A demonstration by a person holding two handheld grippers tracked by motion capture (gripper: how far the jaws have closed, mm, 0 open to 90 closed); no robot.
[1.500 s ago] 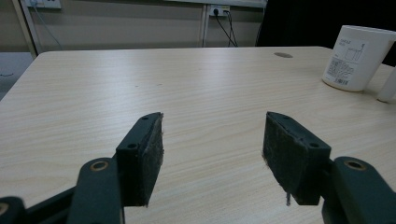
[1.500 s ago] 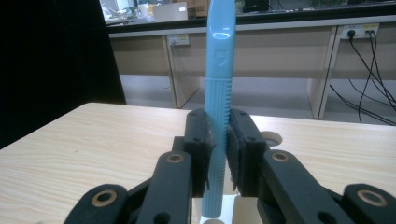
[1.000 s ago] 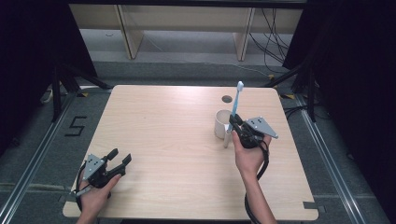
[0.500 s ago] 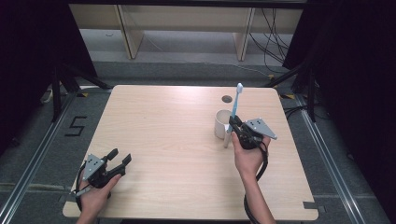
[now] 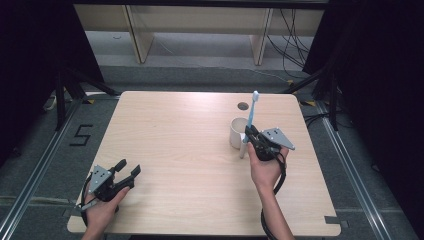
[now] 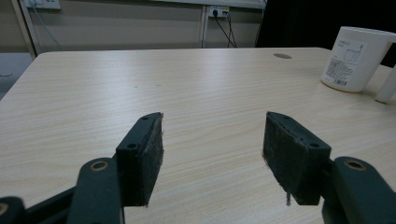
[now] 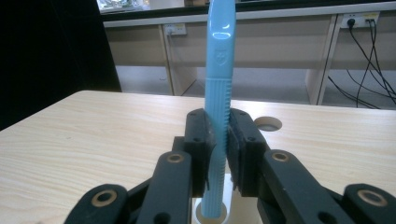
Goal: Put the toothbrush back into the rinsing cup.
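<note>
Toothbrush [image 7: 218, 116] upright, clamped in right tongs [image 5: 248, 136], seemingly beside mug [image 5: 236, 132], left tongs [image 5: 128, 168] wide, well apart.

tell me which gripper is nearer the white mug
Right. The right gripper sits just beside the white mug, clamped on an upright blue toothbrush. The left gripper rests open at the table's near left corner, far across from the mug.

A light blue toothbrush [image 5: 251, 117] stands nearly upright, its white lower end [image 5: 243, 150] low by the tabletop [image 5: 175, 135], clamped mid-handle between the right tongs [image 5: 248, 135]. Just beside it, on the left, a white mug [image 5: 237, 132] sits upright on the tabletop.
</note>
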